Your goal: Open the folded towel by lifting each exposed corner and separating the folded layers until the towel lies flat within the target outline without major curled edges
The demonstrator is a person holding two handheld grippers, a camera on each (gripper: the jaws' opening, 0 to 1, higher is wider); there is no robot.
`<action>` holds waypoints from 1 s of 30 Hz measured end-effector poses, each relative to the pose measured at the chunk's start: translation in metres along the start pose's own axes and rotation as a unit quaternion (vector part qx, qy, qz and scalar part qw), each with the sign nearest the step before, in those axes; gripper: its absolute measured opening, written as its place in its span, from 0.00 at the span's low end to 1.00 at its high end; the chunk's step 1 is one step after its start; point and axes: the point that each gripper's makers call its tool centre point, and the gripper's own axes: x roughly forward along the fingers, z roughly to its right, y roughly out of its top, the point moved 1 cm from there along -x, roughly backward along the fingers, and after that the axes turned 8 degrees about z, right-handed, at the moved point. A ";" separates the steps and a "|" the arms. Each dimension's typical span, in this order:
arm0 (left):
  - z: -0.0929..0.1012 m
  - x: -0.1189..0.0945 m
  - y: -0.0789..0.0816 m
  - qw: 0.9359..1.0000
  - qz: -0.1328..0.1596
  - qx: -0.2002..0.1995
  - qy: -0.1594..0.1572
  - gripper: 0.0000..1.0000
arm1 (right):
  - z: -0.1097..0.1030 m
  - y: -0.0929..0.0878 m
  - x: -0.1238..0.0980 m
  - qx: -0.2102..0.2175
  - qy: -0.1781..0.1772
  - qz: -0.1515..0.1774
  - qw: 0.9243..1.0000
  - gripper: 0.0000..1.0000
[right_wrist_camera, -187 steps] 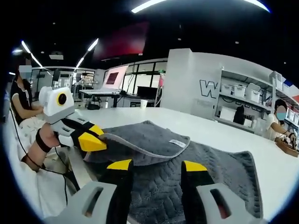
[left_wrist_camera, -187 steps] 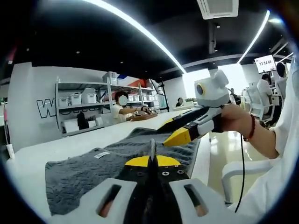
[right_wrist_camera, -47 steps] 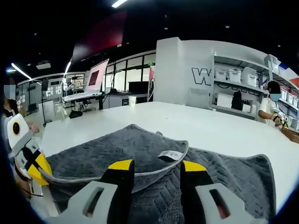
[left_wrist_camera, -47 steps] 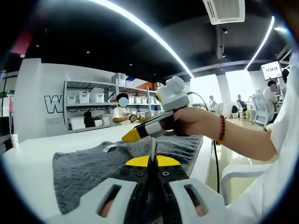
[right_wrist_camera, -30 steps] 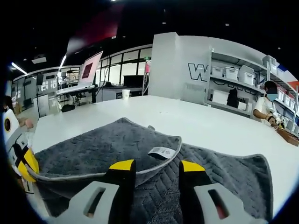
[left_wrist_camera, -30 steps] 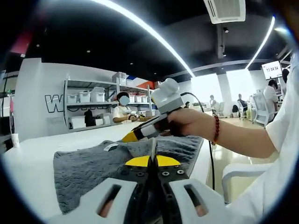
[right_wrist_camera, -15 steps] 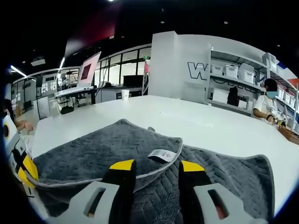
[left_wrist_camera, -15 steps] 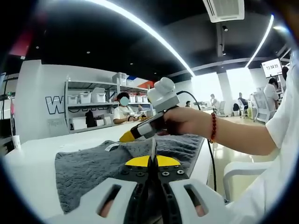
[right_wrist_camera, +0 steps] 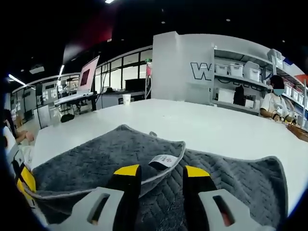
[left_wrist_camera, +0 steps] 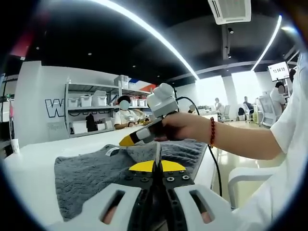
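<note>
Right gripper view: grey towel (right_wrist_camera: pixel 192 168) on the white table (right_wrist_camera: pixel 211 125), top flap with label (right_wrist_camera: pixel 162 160) folded over. Right gripper (right_wrist_camera: pixel 157 174) spread, hovering at the label corner. Left gripper (left_wrist_camera: pixel 155 163) pressed together on the towel edge. Unfolding unfinished.

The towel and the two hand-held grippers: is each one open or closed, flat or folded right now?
Towel: still folded, its upper layer lying over the lower one, on the white table.
Label tag: lying at the folded layer's edge.
Left hand-held gripper: shut on the towel's near edge.
Right hand-held gripper: open, yellow tips either side of the label tag.
</note>
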 end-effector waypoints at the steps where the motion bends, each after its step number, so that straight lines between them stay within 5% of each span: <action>1: 0.000 0.000 0.000 1.000 0.000 -0.001 0.000 0.02 | -0.002 -0.001 0.002 0.005 0.005 -0.001 1.000 0.30; 30: 0.001 0.000 0.002 1.000 0.001 -0.006 -0.001 0.02 | 0.002 -0.016 0.018 0.033 -0.011 -0.019 0.999 0.30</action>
